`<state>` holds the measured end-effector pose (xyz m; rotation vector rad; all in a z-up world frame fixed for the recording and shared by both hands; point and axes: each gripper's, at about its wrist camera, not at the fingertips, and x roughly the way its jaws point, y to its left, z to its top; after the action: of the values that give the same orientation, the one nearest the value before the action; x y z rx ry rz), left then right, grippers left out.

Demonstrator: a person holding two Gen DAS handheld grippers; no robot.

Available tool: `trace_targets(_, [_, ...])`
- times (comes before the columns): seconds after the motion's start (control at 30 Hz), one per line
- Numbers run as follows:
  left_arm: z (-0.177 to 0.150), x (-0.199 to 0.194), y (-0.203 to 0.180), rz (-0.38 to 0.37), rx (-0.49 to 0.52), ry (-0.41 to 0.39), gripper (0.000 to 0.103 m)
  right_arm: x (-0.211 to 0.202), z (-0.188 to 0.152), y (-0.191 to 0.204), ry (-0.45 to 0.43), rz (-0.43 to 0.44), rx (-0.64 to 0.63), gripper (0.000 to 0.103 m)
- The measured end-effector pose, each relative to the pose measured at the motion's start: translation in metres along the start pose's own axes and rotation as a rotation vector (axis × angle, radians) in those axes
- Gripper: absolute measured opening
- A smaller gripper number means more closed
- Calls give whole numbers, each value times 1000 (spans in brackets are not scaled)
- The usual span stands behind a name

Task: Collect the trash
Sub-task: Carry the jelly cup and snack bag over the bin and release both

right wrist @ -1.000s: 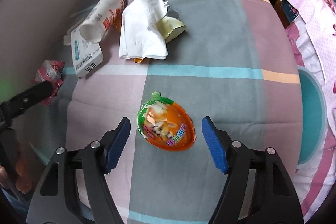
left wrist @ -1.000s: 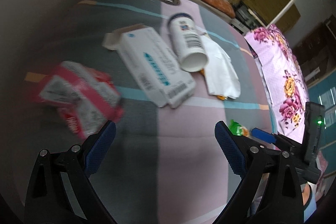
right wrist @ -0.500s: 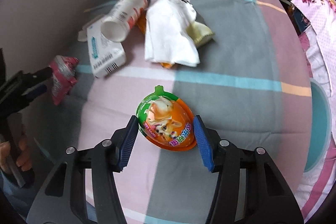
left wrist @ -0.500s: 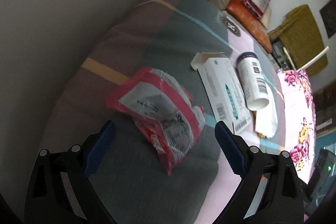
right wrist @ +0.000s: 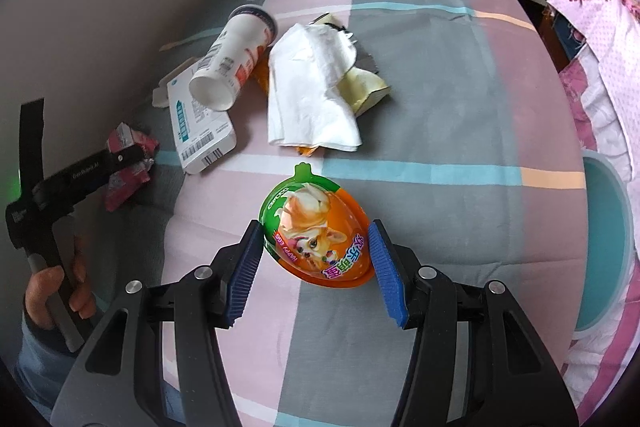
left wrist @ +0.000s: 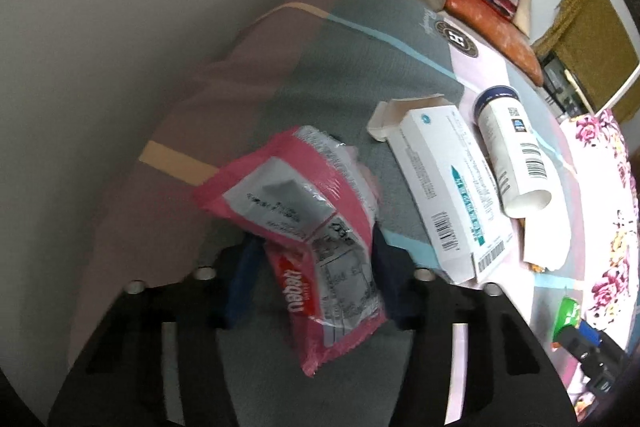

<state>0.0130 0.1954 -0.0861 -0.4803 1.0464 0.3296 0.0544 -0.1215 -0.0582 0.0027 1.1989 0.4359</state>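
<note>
On a striped bed [right wrist: 440, 75], a pink wrapper [left wrist: 316, 227] is clamped in the left claw [left wrist: 312, 279] (jaws just closed), an orange egg package [right wrist: 316, 239] in the right claw [right wrist: 316, 267].

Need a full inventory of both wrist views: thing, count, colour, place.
snack wrapper: 1, pink and silver, between the left tool's pads
egg-shaped pack: 1, orange and green, between the right tool's pads
carton: 1, white, lying flat, flap open
cup: 1, white, on its side, partly on the carton
tissue: 1, white, crumpled, beside the cup
bedspread: 1, pink and grey blocks, under everything
left tool: 1, black, jaws just closed in
right tool: 1, black, blue pads
hand: 1, on left tool's handle
</note>
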Motion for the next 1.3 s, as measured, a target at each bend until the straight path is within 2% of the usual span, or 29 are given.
trace_targets(0.13, [-6, -8, -1, -24, 16, 5, 47, -4, -1, -10, -12, 14, 21, 52])
trace_targets(0.37, [-27, -31, -36, -92, 136, 3, 47, -15, -3, -26, -47, 27, 60, 52])
trace_targets(0.67, [-48, -41, -112, -183, 303, 35, 48, -48, -12, -70, -138, 24, 166, 52])
trace_targets(0.87, [-58, -38, -173, -210, 423, 51, 48, -69, -24, -110, -192, 19, 250, 52])
trace_targets(1.3, [-104, -26, -300, -278, 684, 100, 48, -103, -55, -196, -290, -2, 422, 52])
